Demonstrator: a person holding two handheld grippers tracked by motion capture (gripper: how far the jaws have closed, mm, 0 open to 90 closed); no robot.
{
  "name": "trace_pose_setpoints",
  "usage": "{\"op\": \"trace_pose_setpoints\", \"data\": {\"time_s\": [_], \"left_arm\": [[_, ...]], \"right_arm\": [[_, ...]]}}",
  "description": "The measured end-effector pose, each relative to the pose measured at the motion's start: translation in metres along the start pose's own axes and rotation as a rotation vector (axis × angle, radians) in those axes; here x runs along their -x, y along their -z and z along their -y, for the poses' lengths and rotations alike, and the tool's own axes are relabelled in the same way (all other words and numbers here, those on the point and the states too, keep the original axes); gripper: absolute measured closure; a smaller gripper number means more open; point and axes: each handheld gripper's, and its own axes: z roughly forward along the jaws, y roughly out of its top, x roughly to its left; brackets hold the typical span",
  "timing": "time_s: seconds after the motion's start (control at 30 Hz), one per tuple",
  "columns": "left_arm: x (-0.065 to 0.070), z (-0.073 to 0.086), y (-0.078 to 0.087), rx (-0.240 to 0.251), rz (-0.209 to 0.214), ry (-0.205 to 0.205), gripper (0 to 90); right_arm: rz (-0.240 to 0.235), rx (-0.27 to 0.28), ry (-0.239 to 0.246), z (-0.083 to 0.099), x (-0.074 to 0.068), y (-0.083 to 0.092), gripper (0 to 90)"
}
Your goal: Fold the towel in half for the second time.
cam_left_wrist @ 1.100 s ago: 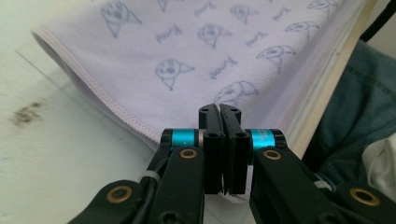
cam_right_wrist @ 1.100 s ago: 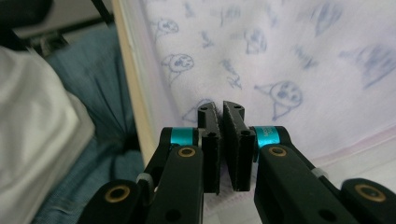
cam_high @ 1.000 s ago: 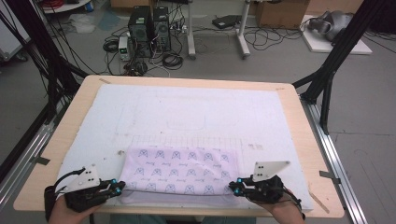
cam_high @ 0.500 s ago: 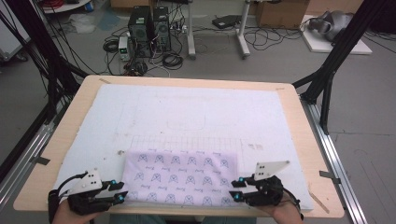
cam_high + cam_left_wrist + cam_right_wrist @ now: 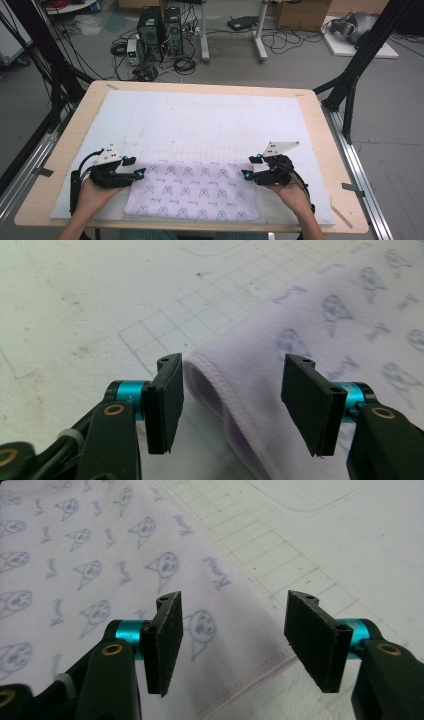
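- Both of your tools have just been opening. A second ago each was pinched shut on a near corner of the pale lilac rectangular cloth printed with small cat faces [image 5: 192,189]; now the jaws stand well apart and nothing is between the pads.
- Left tool [image 5: 139,172]: in the left gripper view the jaws are spread, with the cloth's rolled hem [image 5: 220,390] lying in the gap on the mat, touching neither pad. Released, not held.
- Right tool [image 5: 246,174]: in the right gripper view the jaws are equally wide and hang over the cloth's printed corner [image 5: 200,625]. The stitched edge runs below them, untouched.
- Cloth position: flat on the white padded mat with faint grid lines [image 5: 210,115], at the near edge of the light wooden table [image 5: 320,125], between your two hands. Compared with a second ago it lies slightly nearer to you and is spread wider, with its long side running left to right.
- Judgement: the pull-and-flatten step looks finished and the cloth has been laid down. The left hem still curls up a little, so it may need smoothing.
- Judgement: the next move would call for a fresh grip, probably on the corners or an edge, if a fold is to follow.
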Motion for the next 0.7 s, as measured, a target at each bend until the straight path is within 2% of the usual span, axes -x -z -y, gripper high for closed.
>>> {"op": "trace_pose_setpoints", "data": {"time_s": [0.07, 0.13, 0.17, 0.2, 0.27, 0.3, 0.37, 0.43, 0.5, 0.6, 0.7], "left_arm": [[-0.006, 0.000, -0.008, -0.022, 0.019, 0.029, 41.2], [-0.009, 0.001, -0.015, -0.066, 0.046, 0.039, 42.3], [-0.009, 0.003, -0.019, -0.088, 0.060, 0.029, 48.1], [-0.008, 0.004, -0.021, -0.098, 0.054, 0.018, 52.2], [-0.007, 0.005, -0.020, -0.085, 0.067, 0.024, 57.2], [-0.007, 0.006, -0.020, -0.081, 0.071, 0.022, 62.0], [-0.005, 0.008, -0.019, -0.069, 0.070, 0.026, 68.2], [-0.004, 0.008, -0.018, -0.067, 0.062, 0.014, 71.6], [-0.002, 0.008, -0.017, -0.059, 0.058, 0.015, 75.7], [0.002, 0.009, -0.014, -0.041, 0.029, -0.003, 79.3], [0.003, 0.008, -0.013, -0.017, 0.011, 0.010, 81.5]], "right_arm": [[0.005, -0.011, -0.019, 0.001, 0.008, -0.005, 38.7], [-0.009, -0.038, -0.036, 0.003, 0.013, -0.012, 38.9], [-0.012, -0.056, -0.044, 0.004, 0.015, -0.016, 39.1], [-0.015, -0.071, -0.045, 0.006, 0.014, -0.019, 40.8], [-0.020, -0.092, -0.035, 0.010, 0.012, -0.024, 48.6], [-0.029, -0.090, -0.032, 0.012, 0.010, -0.025, 56.7], [-0.028, -0.081, -0.012, 0.015, 0.006, -0.027, 66.3], [-0.033, -0.088, -0.004, 0.014, 0.005, -0.027, 76.3], [-0.028, -0.097, -0.013, 0.013, 0.005, -0.027, 79.9], [-0.018, -0.090, 0.009, 0.011, 0.003, -0.025, 81.9], [0.006, -0.071, 0.012, 0.010, 0.002, -0.019, 82.3]]}}
